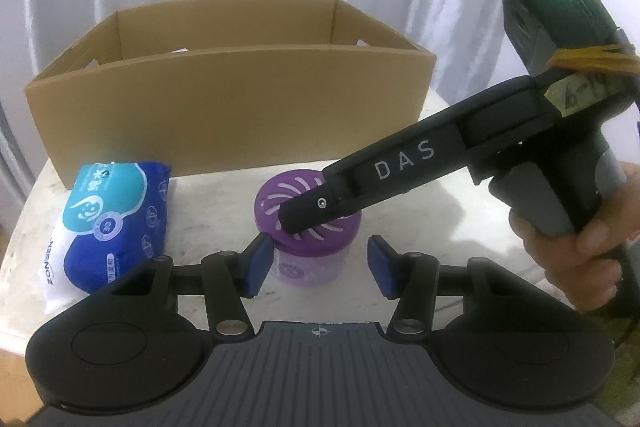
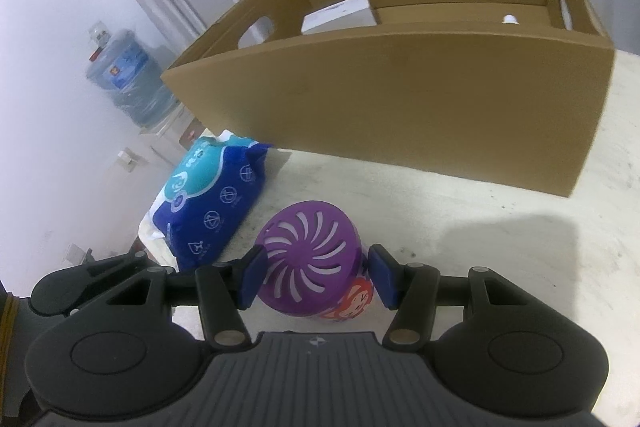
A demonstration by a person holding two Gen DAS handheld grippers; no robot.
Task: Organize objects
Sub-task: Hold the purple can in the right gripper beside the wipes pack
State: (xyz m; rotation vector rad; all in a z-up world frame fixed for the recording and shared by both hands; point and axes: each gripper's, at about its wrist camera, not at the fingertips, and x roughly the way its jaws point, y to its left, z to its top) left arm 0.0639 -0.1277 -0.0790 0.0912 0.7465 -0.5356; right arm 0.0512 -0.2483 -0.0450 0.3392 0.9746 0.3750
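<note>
Left wrist view: purple air freshener jar [image 1: 306,227] stands upright on the table [image 1: 440,195], before the cardboard box [image 1: 224,111]; left gripper [image 1: 320,263] fingers apart, unclamped.
Right wrist view: right gripper [image 2: 316,277] pads bracket the jar's lid, apparently gripping; nearer hand.

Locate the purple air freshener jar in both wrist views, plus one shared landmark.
Left wrist: purple air freshener jar sits lower centre, between the left gripper pads, with the right gripper's finger lying across its slotted lid.
Right wrist: the jar sits lower centre, tilted, between the right gripper pads.
Shared landmark: the cardboard box stands behind the jar in both; the blue wipes pack lies to its left.
</note>
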